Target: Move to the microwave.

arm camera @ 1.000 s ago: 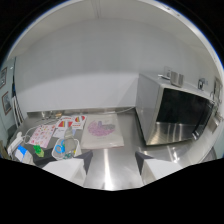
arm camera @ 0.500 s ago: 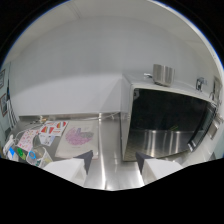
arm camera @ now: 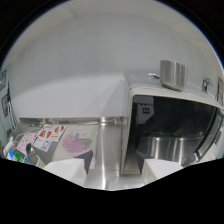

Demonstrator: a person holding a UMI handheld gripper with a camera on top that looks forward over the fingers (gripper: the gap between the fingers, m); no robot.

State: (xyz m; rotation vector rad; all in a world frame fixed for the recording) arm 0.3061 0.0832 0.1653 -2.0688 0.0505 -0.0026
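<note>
Steel counter [arm camera: 107, 145] bears microwave [arm camera: 170, 127] just ahead of open gripper [arm camera: 114, 167].

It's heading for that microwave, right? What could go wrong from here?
The microwave already looms just beyond the open gripper, so pushing further could knock a fingertip into its near front corner. A metal cup stands on top of it, and a bump might topple that. The papers beside it could get swept aside.

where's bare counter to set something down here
Free: the steel counter strip between the microwave and the printed mats, just ahead of the open jaws. Crowded: the mats and small items beside them. A metal cup occupies the microwave top.
</note>
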